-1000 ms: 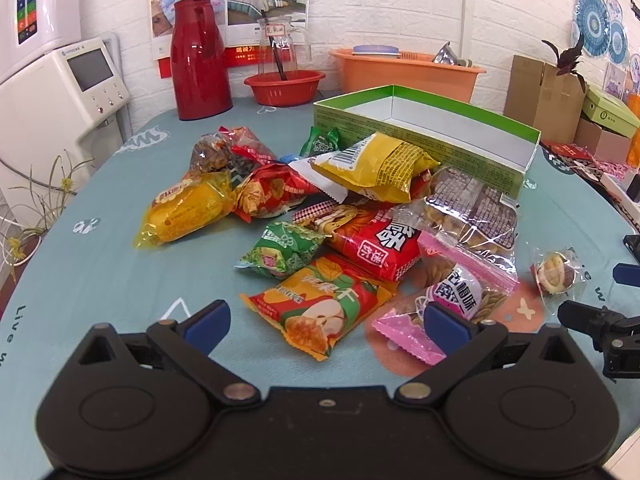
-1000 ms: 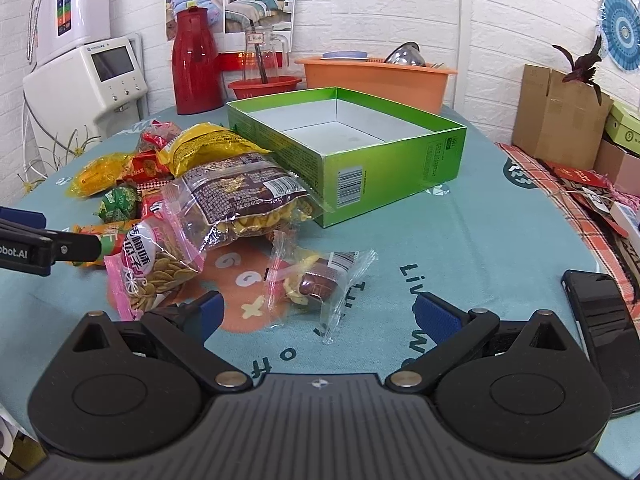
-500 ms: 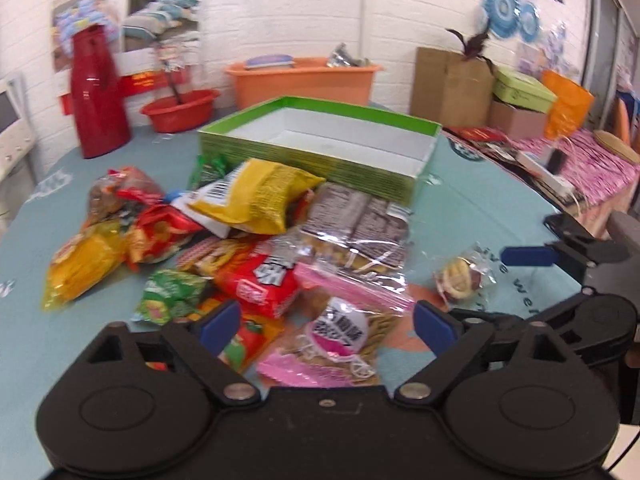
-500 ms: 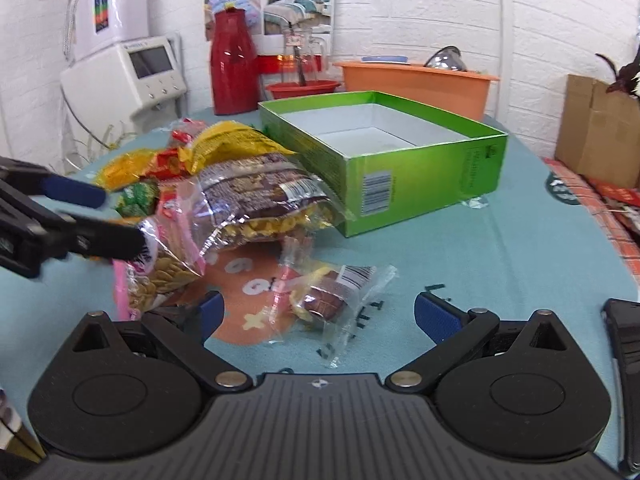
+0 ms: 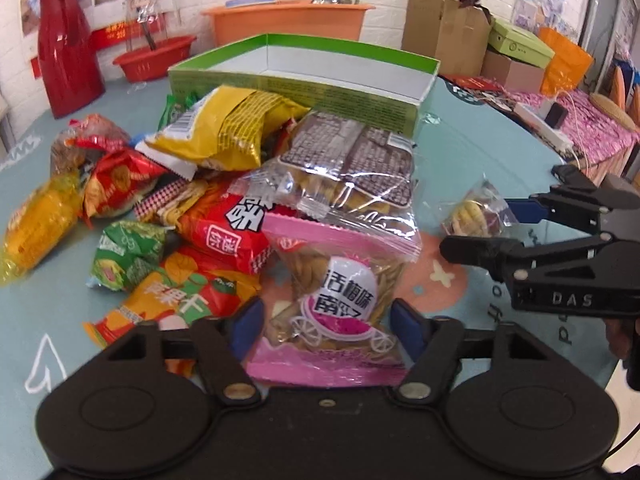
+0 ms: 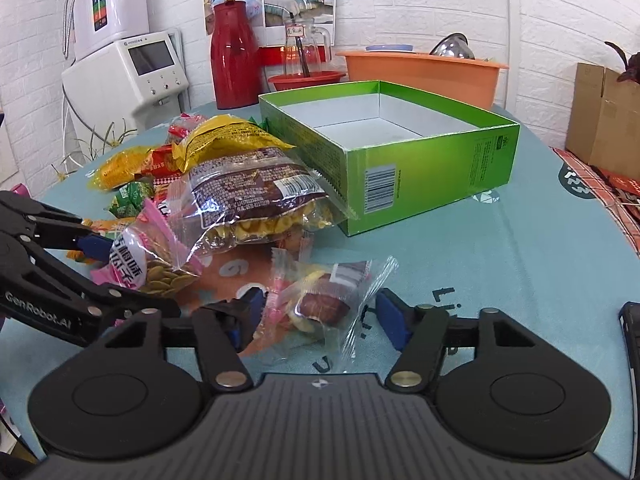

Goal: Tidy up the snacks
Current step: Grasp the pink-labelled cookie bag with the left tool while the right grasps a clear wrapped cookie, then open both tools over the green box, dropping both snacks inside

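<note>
Two grippers are down among the snacks on my teal worktop [image 6: 500,248]. My left gripper [image 5: 324,326] has its blue pads on either side of the pink seed packet [image 5: 340,300], which lies at the near end of the heap. Its jaws have just been closing, and the packet sits between them, but I cannot tell whether the pads press on it yet. My right gripper [image 6: 320,314] straddles the small clear-wrapped cake [image 6: 324,300], which lies by itself on the worktop just in front of the heap. Those jaws have also just been closing; the pad on the left of the view is at the wrapper's edge, while the other stands a little off the crinkled film, so I read no grip there.

The green box [image 6: 420,168] stands open beyond the heap, its white inside bare. A large clear bag with a brown label [image 6: 256,200] leans against the box's near corner, on top of the pink packet. A yellow bag [image 5: 236,132] lies behind it, against the box wall. Red, green and orange packets spread out to the left of the heap in the left wrist view.
</note>
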`<action>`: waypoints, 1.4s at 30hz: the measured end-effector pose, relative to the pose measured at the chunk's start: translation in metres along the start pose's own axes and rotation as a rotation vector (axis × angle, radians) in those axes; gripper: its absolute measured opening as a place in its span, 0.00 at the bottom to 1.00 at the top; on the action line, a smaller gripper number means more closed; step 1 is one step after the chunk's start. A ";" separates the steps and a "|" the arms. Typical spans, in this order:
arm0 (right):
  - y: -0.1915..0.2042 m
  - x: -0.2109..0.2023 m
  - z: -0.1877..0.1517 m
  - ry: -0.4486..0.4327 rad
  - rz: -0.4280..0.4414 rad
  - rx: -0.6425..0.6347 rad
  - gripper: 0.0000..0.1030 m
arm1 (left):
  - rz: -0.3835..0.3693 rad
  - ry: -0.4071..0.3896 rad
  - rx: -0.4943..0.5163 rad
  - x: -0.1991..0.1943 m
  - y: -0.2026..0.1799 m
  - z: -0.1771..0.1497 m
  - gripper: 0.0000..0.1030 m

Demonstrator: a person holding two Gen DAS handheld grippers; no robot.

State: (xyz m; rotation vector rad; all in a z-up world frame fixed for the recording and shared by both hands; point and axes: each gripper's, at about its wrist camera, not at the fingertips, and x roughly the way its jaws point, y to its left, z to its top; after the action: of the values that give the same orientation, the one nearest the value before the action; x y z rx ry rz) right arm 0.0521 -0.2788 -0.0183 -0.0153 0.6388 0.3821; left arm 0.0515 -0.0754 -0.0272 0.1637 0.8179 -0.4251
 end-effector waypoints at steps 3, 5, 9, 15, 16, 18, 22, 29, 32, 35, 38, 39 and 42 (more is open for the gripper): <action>0.000 -0.003 -0.001 -0.010 0.001 0.010 0.71 | -0.011 -0.016 -0.008 -0.002 -0.001 -0.001 0.66; 0.001 -0.007 -0.001 -0.025 -0.006 0.012 0.69 | -0.014 -0.032 -0.019 -0.007 -0.001 -0.001 0.64; 0.000 -0.025 0.005 -0.070 -0.006 0.008 0.68 | -0.062 -0.104 -0.036 -0.032 0.002 0.006 0.61; -0.003 -0.046 0.035 -0.190 -0.012 -0.019 0.68 | -0.070 -0.214 -0.026 -0.055 0.006 0.043 0.61; -0.005 -0.046 0.041 -0.203 -0.014 -0.024 0.68 | -0.065 -0.226 -0.028 -0.056 0.008 0.051 0.61; -0.008 -0.043 0.052 -0.225 -0.028 -0.039 0.68 | -0.069 -0.246 -0.043 -0.054 0.013 0.070 0.61; -0.018 -0.027 0.071 -0.246 -0.049 -0.028 0.69 | -0.062 -0.266 -0.047 -0.036 0.018 0.110 0.61; -0.038 0.019 0.095 -0.252 -0.093 0.000 0.69 | -0.016 -0.244 -0.067 0.030 0.024 0.162 0.62; -0.050 0.038 0.100 -0.237 -0.097 0.026 0.69 | -0.012 -0.205 -0.061 0.058 0.031 0.174 0.63; -0.056 0.053 0.104 -0.219 -0.105 0.025 0.69 | -0.026 -0.170 -0.072 0.080 0.037 0.182 0.63; -0.057 0.065 0.105 -0.194 -0.118 0.013 0.73 | -0.020 -0.160 -0.098 0.093 0.042 0.182 0.71; -0.056 0.068 0.105 -0.190 -0.122 0.000 0.73 | -0.022 -0.176 -0.097 0.093 0.042 0.180 0.97; -0.049 0.067 0.101 -0.228 -0.170 -0.066 1.00 | 0.007 -0.222 -0.077 0.085 0.037 0.175 1.00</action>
State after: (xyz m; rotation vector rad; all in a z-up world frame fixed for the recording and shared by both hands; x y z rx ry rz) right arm 0.1772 -0.2882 0.0190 -0.0874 0.3955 0.2356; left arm 0.2362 -0.1206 0.0284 0.0464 0.6144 -0.3970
